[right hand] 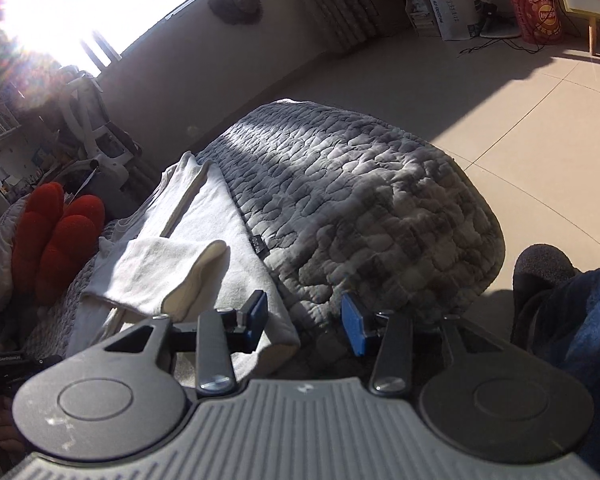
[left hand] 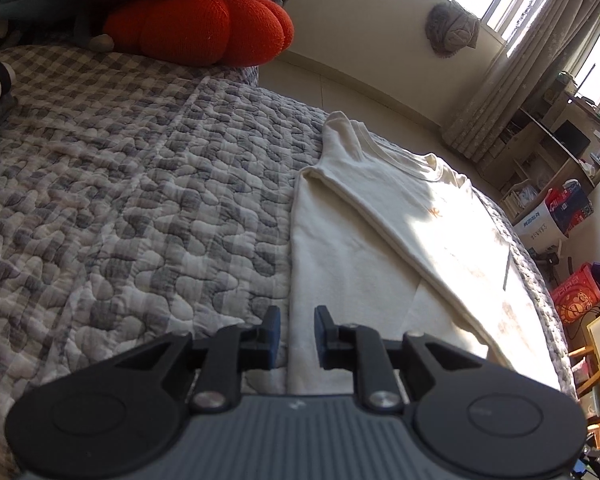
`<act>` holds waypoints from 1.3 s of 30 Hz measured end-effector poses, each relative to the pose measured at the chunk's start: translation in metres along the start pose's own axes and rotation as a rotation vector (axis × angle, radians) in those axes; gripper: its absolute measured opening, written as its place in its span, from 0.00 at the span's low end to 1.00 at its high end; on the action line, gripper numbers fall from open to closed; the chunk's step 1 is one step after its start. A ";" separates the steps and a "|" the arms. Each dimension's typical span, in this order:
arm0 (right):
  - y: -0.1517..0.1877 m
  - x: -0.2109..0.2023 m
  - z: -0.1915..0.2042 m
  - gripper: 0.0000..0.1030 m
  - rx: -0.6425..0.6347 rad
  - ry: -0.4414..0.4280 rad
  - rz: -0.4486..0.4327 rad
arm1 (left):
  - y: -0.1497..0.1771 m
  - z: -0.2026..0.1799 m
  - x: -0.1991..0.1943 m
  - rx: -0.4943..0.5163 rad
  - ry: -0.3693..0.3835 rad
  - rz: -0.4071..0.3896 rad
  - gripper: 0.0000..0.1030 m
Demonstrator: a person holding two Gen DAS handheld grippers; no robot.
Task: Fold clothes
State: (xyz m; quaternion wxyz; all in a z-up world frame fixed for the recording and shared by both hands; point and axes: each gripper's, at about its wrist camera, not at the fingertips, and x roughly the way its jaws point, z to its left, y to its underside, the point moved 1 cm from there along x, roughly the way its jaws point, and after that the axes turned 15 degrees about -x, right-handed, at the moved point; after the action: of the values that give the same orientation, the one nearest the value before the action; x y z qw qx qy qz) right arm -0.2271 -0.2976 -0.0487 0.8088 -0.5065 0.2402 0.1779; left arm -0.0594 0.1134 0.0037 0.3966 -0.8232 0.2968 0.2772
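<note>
A cream long-sleeved shirt (left hand: pixel 380 232) lies flat on the grey quilted bedspread (left hand: pixel 140 200), with one side and a sleeve folded across its body. My left gripper (left hand: pixel 297 316) hovers over the shirt's left folded edge near the hem. Its blue pads stand a narrow gap apart with nothing pinched between them. In the right wrist view the same shirt (right hand: pixel 212 224) has a folded sleeve (right hand: pixel 160 276) lying across it. My right gripper (right hand: pixel 304 308) is open above the shirt's near corner, one pad over cloth and the other over the quilt (right hand: pixel 360 200).
A red plush cushion (left hand: pixel 196 28) sits at the head of the bed, also seen as the red cushion (right hand: pixel 60 240). The bed's rounded edge drops to a tiled floor (right hand: pixel 520 100). A person's leg in dark blue trousers (right hand: pixel 580 320) is at the right. Boxes and shelves (left hand: pixel 560 208) line the wall.
</note>
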 end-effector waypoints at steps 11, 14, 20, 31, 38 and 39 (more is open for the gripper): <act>0.003 0.000 -0.005 0.19 0.105 -0.145 0.031 | 0.056 0.024 -0.070 -0.081 0.026 -0.044 0.23; 0.000 -0.003 -0.002 0.16 0.106 -0.164 0.017 | 0.079 0.019 -0.080 -0.048 0.040 -0.032 0.26; -0.001 -0.006 -0.004 0.14 0.131 -0.172 0.013 | 0.092 0.015 -0.074 -0.055 -0.055 -0.020 0.54; -0.009 -0.018 -0.014 0.10 0.163 -0.221 -0.002 | 0.088 0.000 -0.057 -0.198 -0.180 0.104 0.15; -0.025 -0.026 -0.009 0.10 0.188 -0.287 -0.030 | 0.077 -0.036 -0.077 -0.101 -0.243 0.080 0.12; -0.028 -0.026 -0.008 0.10 0.196 -0.294 -0.034 | 0.076 -0.043 -0.079 -0.059 -0.253 0.066 0.12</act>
State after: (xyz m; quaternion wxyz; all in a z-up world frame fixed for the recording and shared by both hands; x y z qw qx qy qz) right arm -0.2356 -0.3183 -0.0164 0.8837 -0.3976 0.1267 0.2120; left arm -0.1567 0.0613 0.0444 0.3971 -0.7829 0.2631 0.4003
